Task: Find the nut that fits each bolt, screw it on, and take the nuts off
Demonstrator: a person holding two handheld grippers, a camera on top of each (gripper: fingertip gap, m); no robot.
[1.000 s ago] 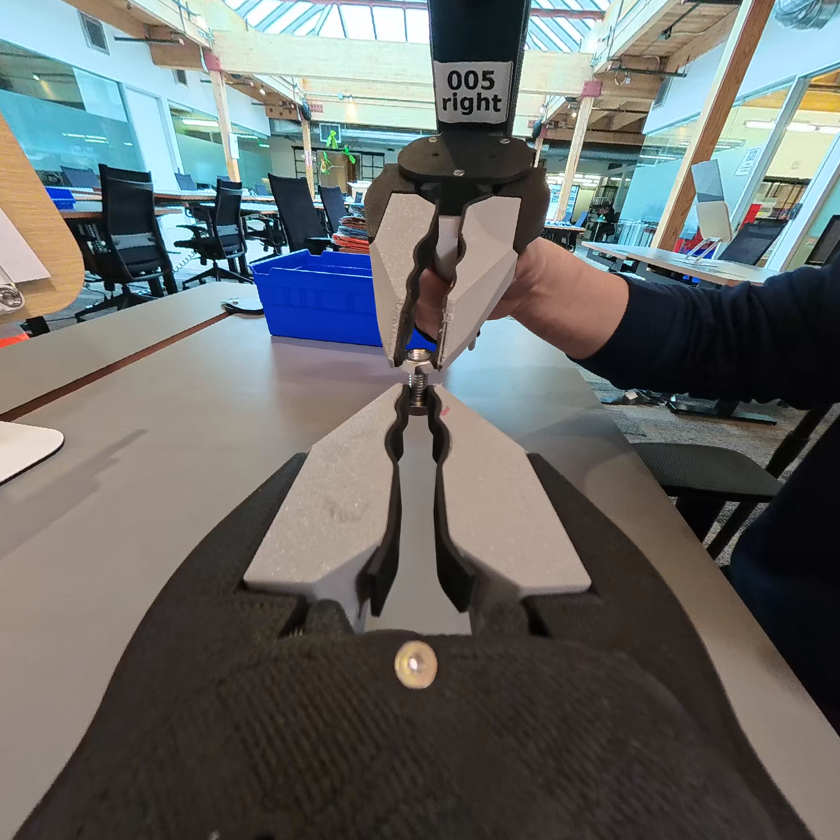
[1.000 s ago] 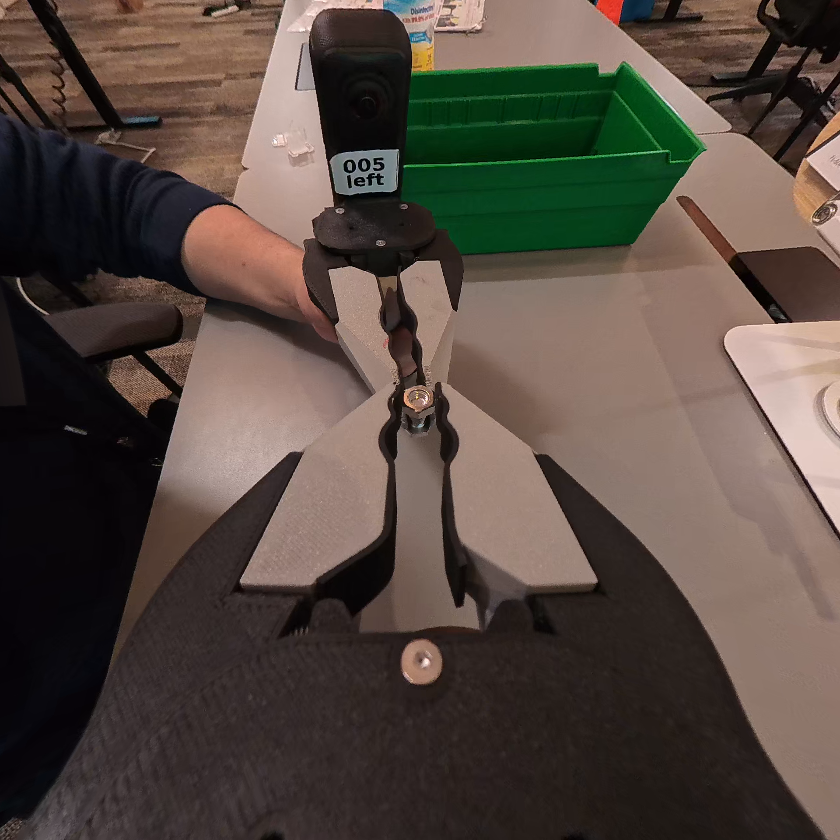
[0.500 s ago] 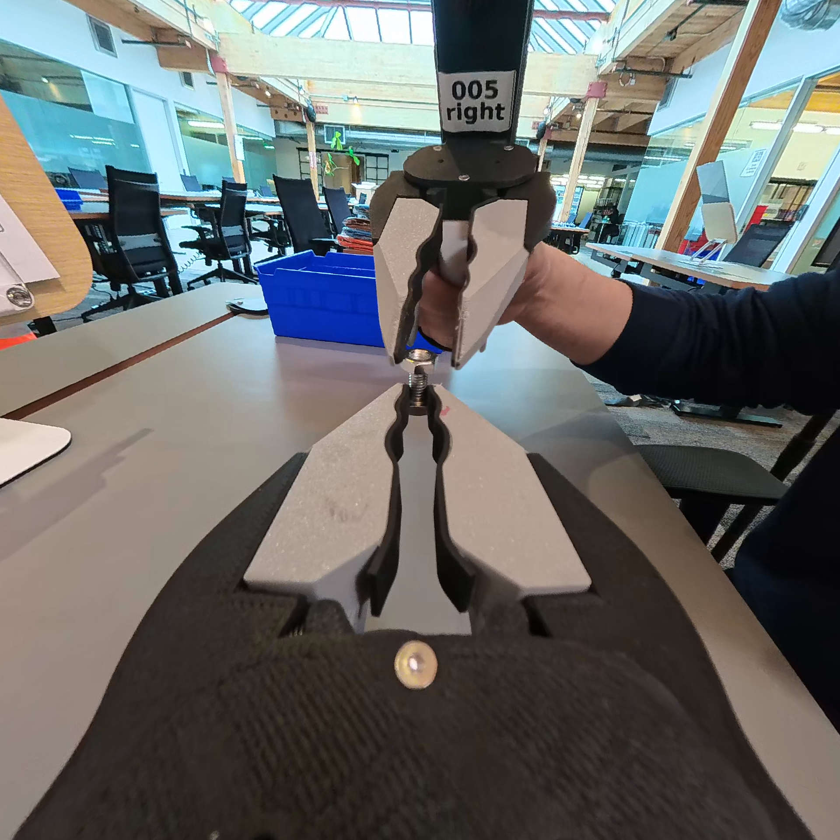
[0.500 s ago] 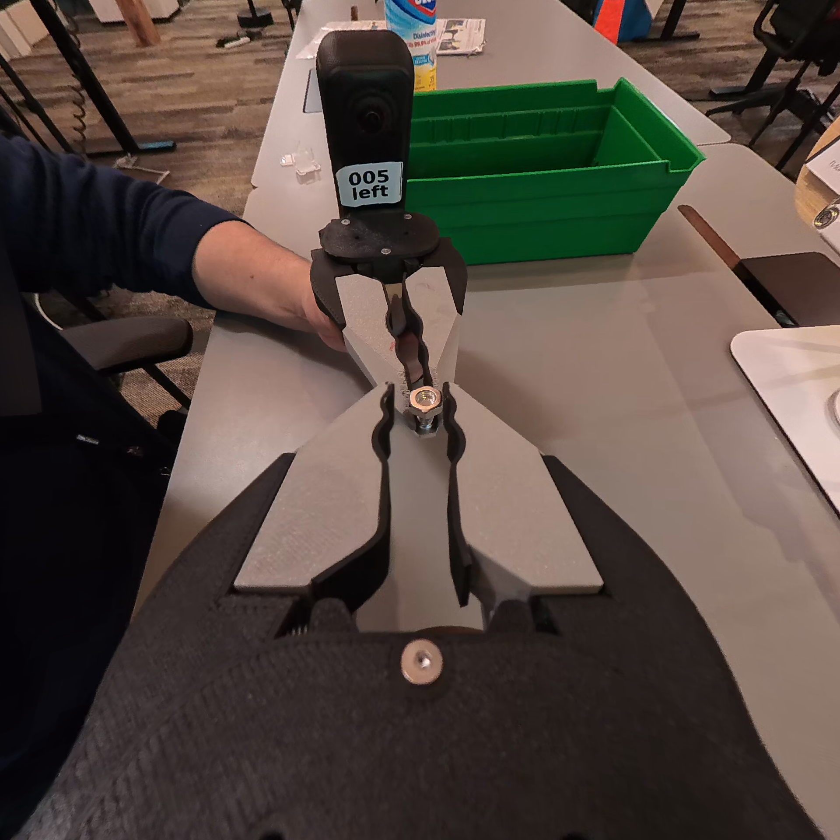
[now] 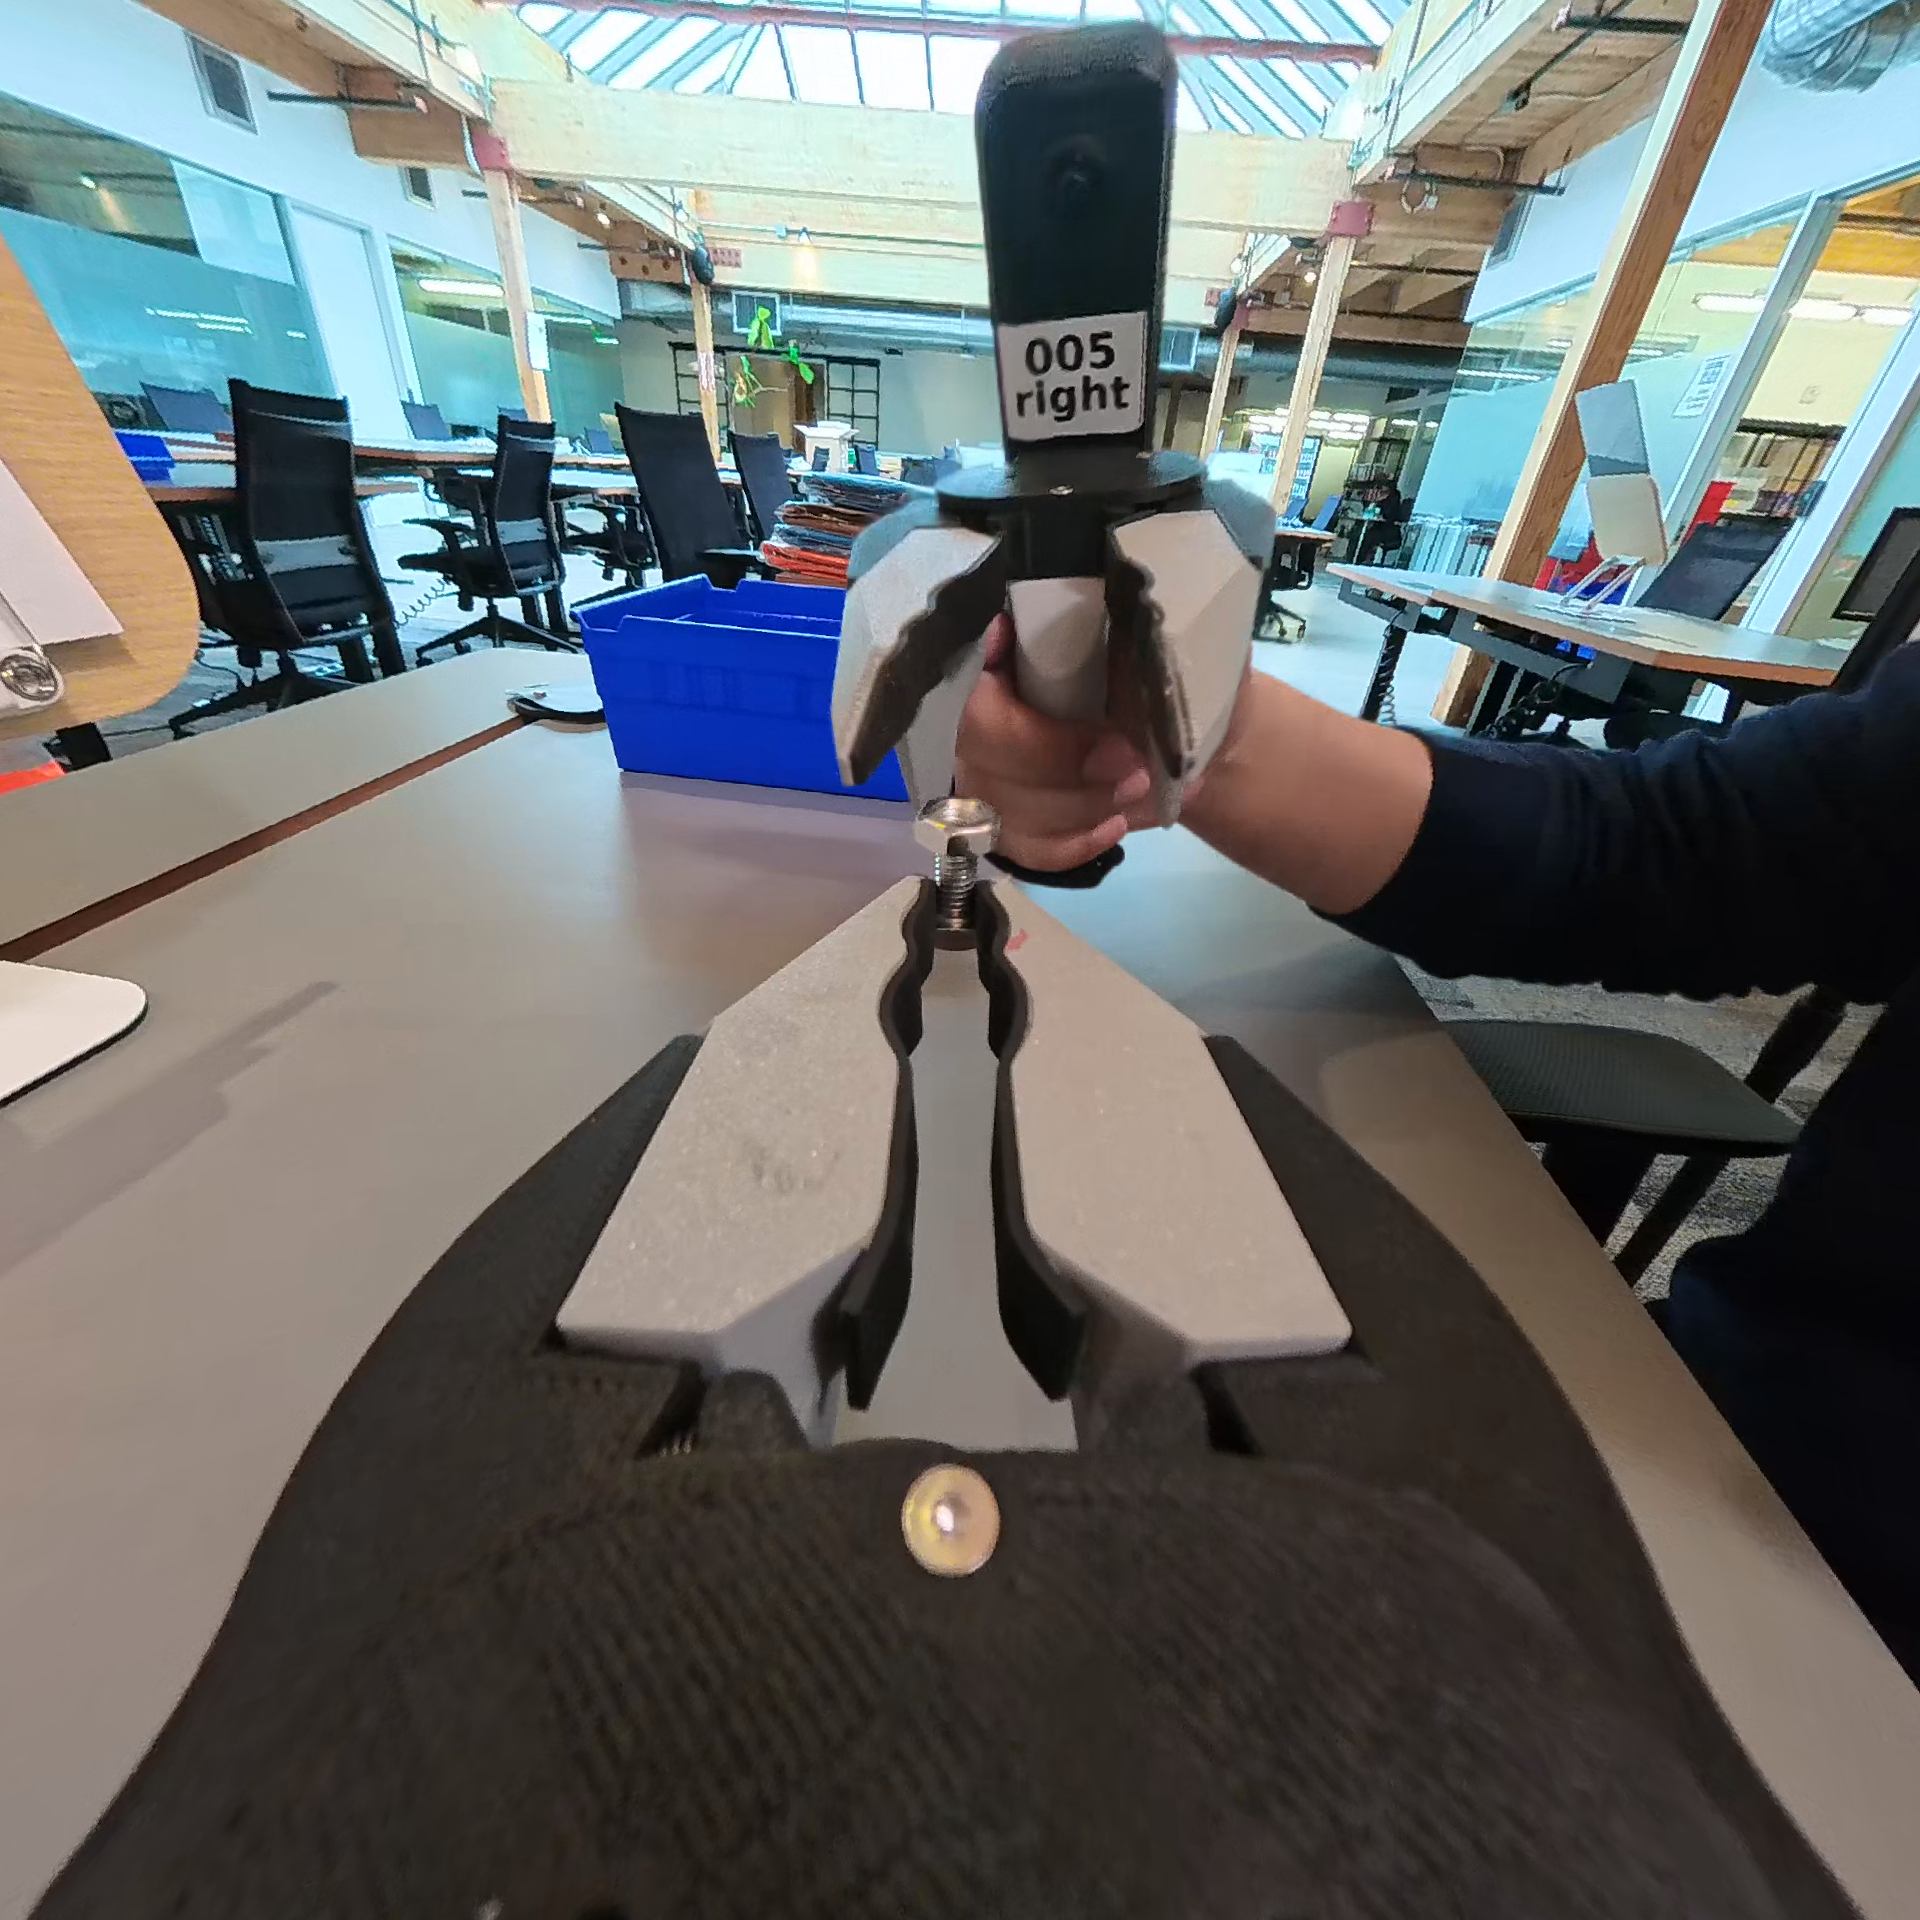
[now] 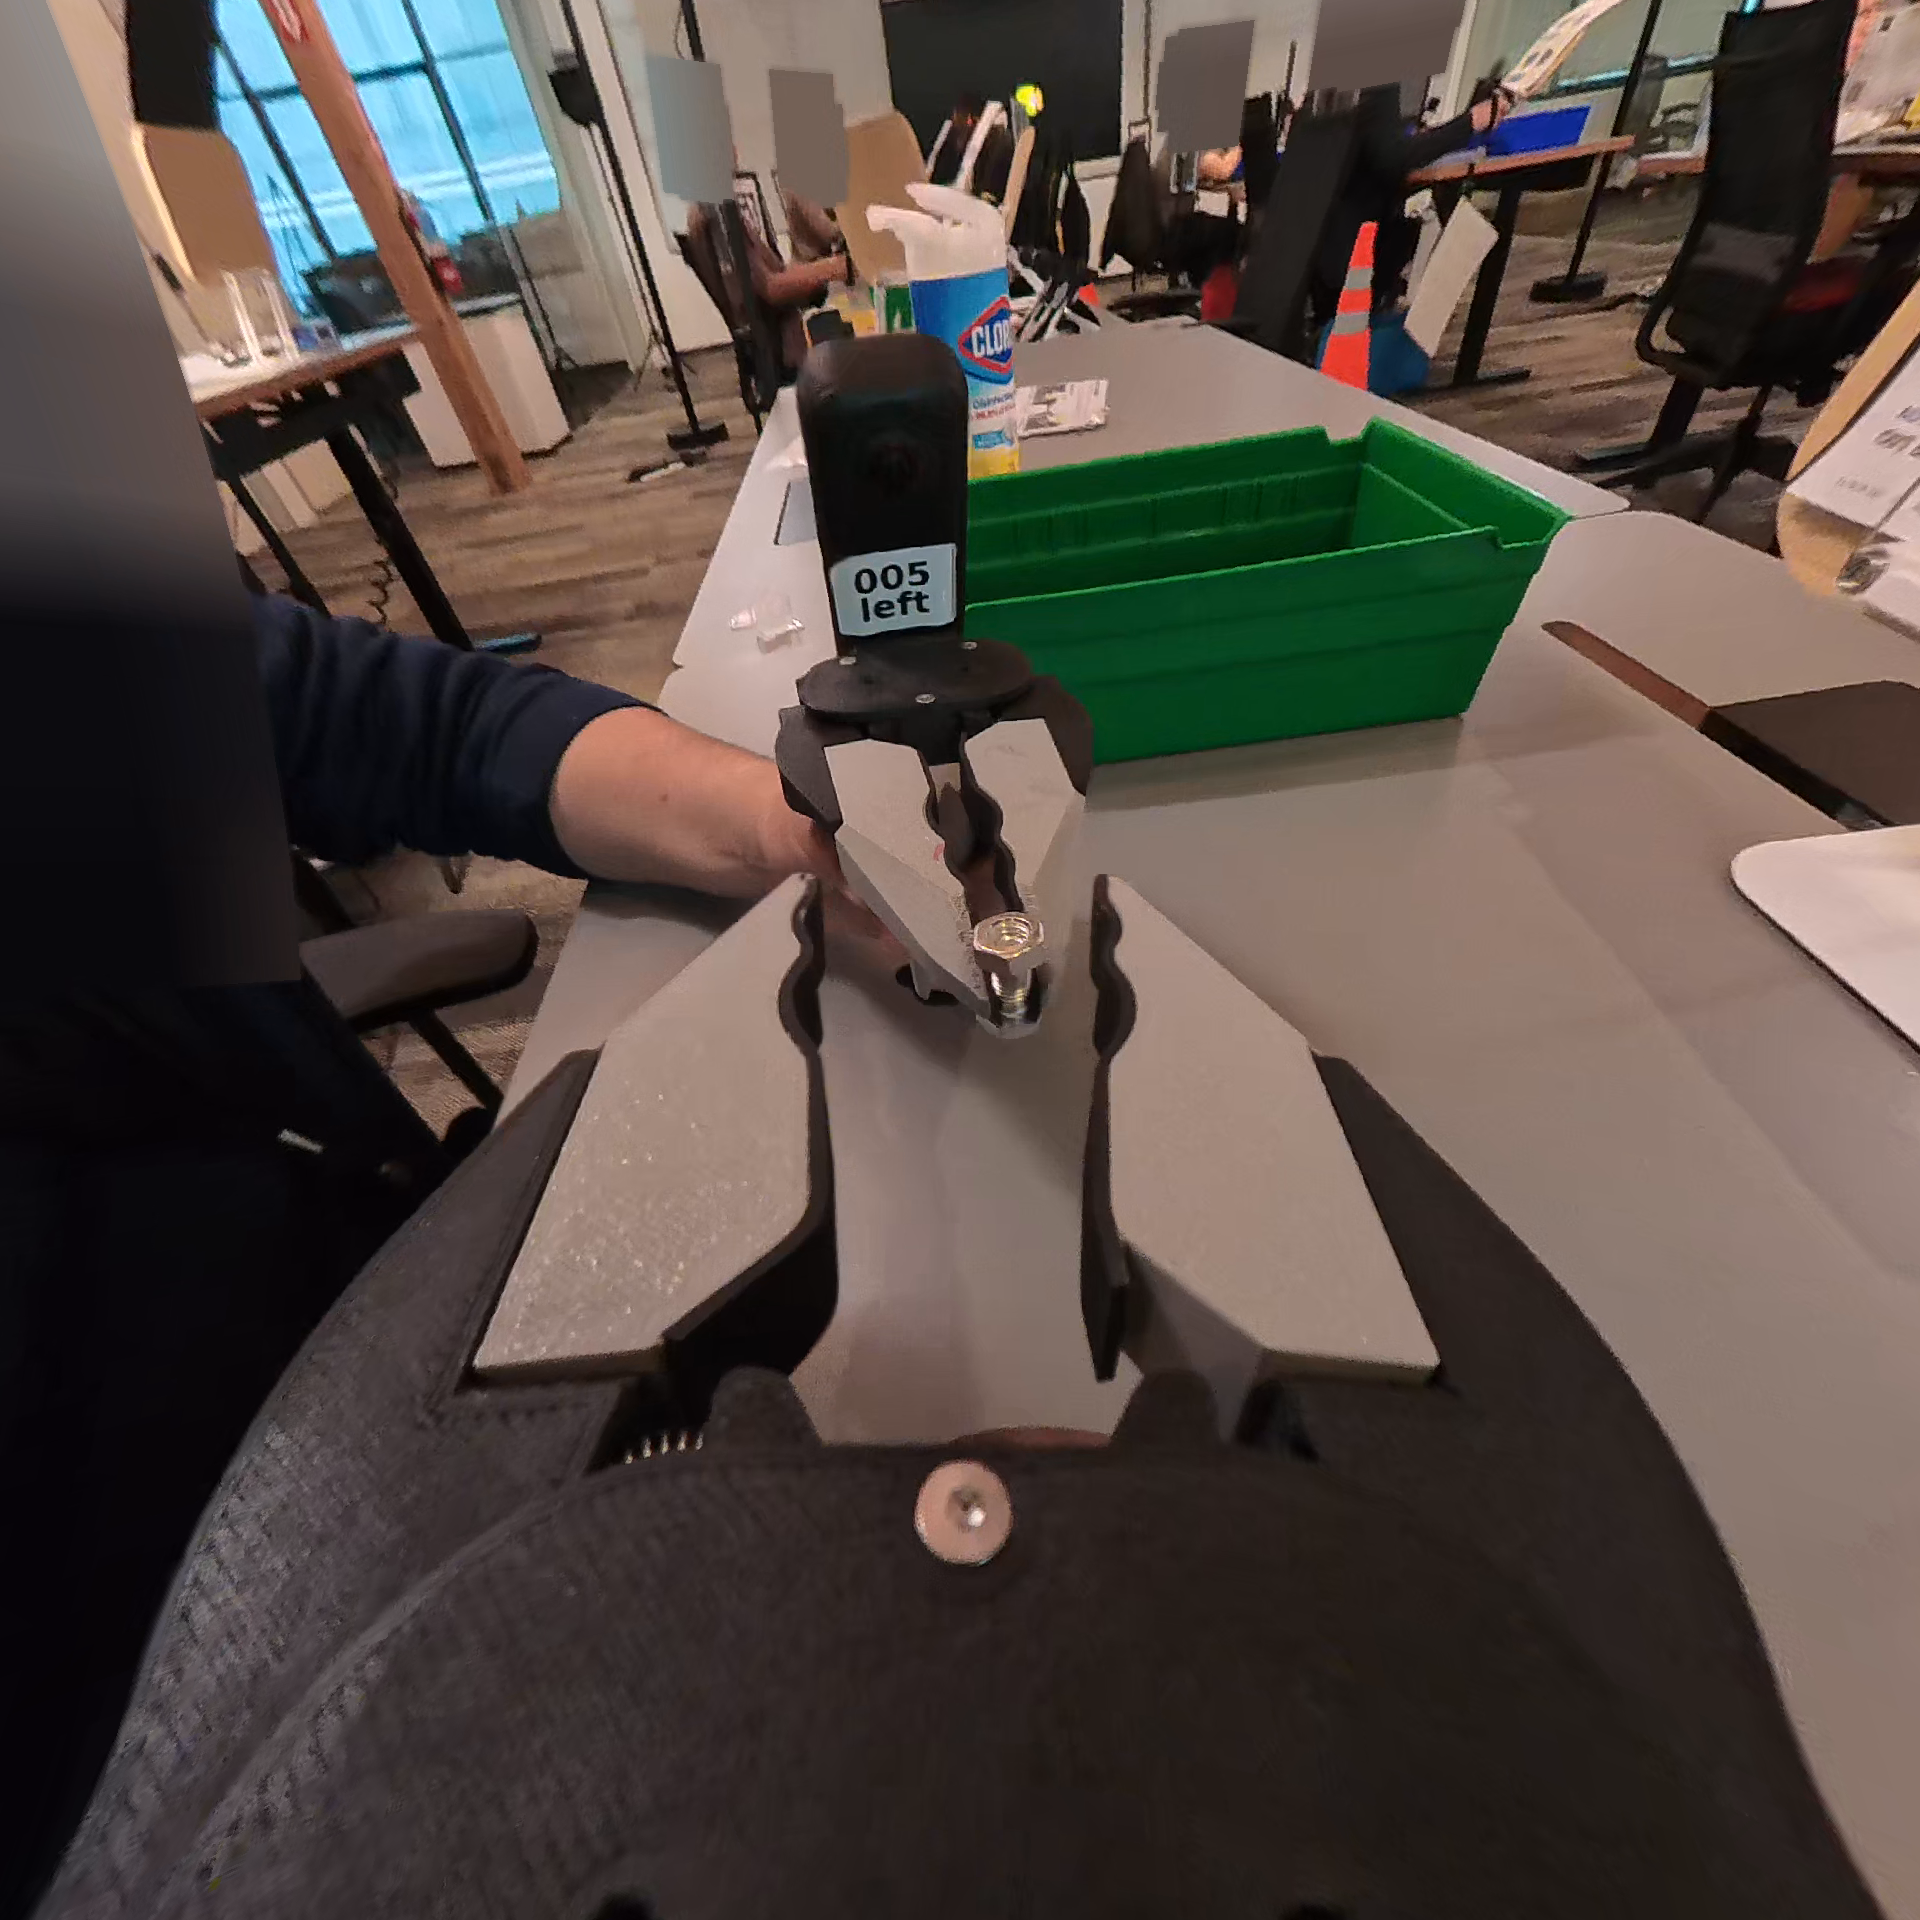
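Two grippers: left gripper [image 5: 954, 914] clamps the upright bolt [image 5: 954, 883]; its nut [image 5: 956, 826] sits atop, just below the wide-open, empty right gripper [image 6: 951, 935]

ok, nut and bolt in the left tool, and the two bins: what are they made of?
Nut and bolt: bright silvery metal, likely zinc-plated or stainless steel, with shiny highlights and crisp threads. Green bin and blue bin: moulded plastic, judging by uniform saturated colour, a soft sheen and ribbed walls.
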